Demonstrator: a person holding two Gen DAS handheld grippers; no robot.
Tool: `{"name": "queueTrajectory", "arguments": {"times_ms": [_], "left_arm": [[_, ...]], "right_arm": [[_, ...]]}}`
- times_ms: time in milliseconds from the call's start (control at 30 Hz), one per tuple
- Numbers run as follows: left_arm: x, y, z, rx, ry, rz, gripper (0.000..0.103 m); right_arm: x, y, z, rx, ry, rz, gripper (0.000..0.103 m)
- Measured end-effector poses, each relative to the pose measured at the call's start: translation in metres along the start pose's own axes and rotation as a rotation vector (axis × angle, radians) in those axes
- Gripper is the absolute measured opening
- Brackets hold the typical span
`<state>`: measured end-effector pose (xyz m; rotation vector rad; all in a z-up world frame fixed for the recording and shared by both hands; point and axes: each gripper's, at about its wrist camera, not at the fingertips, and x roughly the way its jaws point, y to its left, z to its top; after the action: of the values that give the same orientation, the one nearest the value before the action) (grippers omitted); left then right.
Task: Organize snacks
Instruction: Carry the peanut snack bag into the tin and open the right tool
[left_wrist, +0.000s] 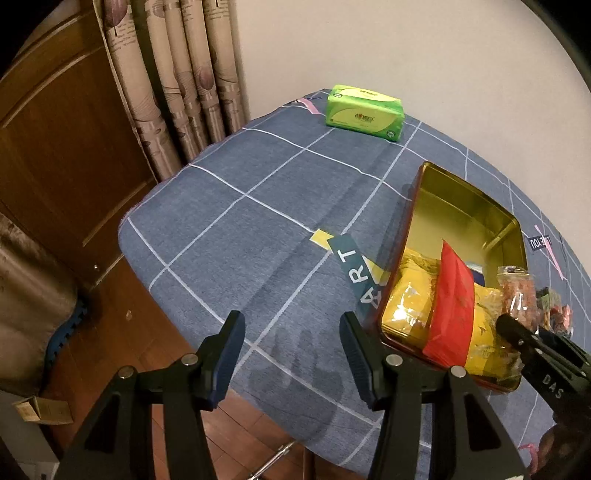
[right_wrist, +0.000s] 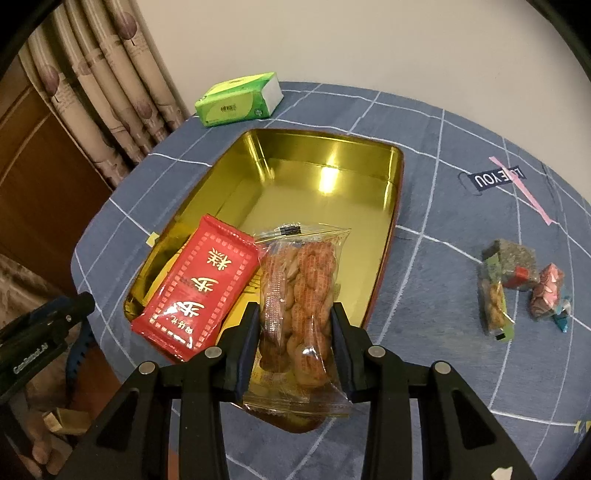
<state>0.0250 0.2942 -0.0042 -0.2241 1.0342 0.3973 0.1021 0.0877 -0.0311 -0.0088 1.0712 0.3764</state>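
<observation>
The right gripper (right_wrist: 295, 332) is clamping a clear twisted-cracker packet (right_wrist: 299, 295) at lower centre, over the gold tin (right_wrist: 325, 173); the left gripper (left_wrist: 291, 350) is gaping wide, holding nothing.

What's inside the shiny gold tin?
The gold tin holds a red packet leaning on yellow packets. Its far half is bare. Whatever lies under those packets is hidden.

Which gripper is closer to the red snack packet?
Right. The right gripper, holding a clear twist-snack bag, is beside the red packet; the left gripper hangs open off the tin's left.
</observation>
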Motion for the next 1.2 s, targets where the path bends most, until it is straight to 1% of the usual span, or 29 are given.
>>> {"name": "queueTrajectory", "arguments": {"times_ms": [133, 333, 500, 567, 700, 833, 1000, 1133, 1200], "left_arm": [[0.001, 0.001, 0.000, -0.003, 0.006, -0.002, 0.055], [0.002, -0.001, 0.000, 0.004, 0.008, -0.014, 0.055], [0.003, -0.003, 0.000, 0.010, 0.011, -0.017, 0.054], [0.003, -0.003, 0.000, 0.009, 0.010, -0.017, 0.054], [0.003, -0.004, -0.001, 0.012, 0.012, -0.016, 0.054], [0.002, -0.004, -0.001, 0.013, 0.005, -0.012, 0.055], [0.002, -0.006, -0.002, 0.018, 0.003, -0.004, 0.055], [0.002, -0.009, -0.003, 0.029, 0.000, 0.004, 0.054], [0.001, -0.011, -0.004, 0.036, -0.004, 0.011, 0.054]], "right_arm": [[0.004, 0.005, 0.001, -0.021, -0.001, -0.016, 0.034], [0.011, 0.009, 0.001, -0.029, 0.011, -0.015, 0.034], [0.012, 0.010, 0.001, -0.031, 0.013, -0.003, 0.038], [0.011, 0.010, 0.001, -0.032, 0.015, 0.010, 0.039], [0.003, 0.008, 0.001, -0.032, 0.002, 0.024, 0.045], [-0.011, 0.004, -0.002, -0.036, -0.026, 0.040, 0.045], [-0.034, -0.016, -0.009, -0.043, -0.078, 0.030, 0.046], [-0.052, -0.053, -0.015, -0.005, -0.100, -0.002, 0.046], [-0.062, -0.078, -0.021, 0.017, -0.110, -0.028, 0.046]]}}
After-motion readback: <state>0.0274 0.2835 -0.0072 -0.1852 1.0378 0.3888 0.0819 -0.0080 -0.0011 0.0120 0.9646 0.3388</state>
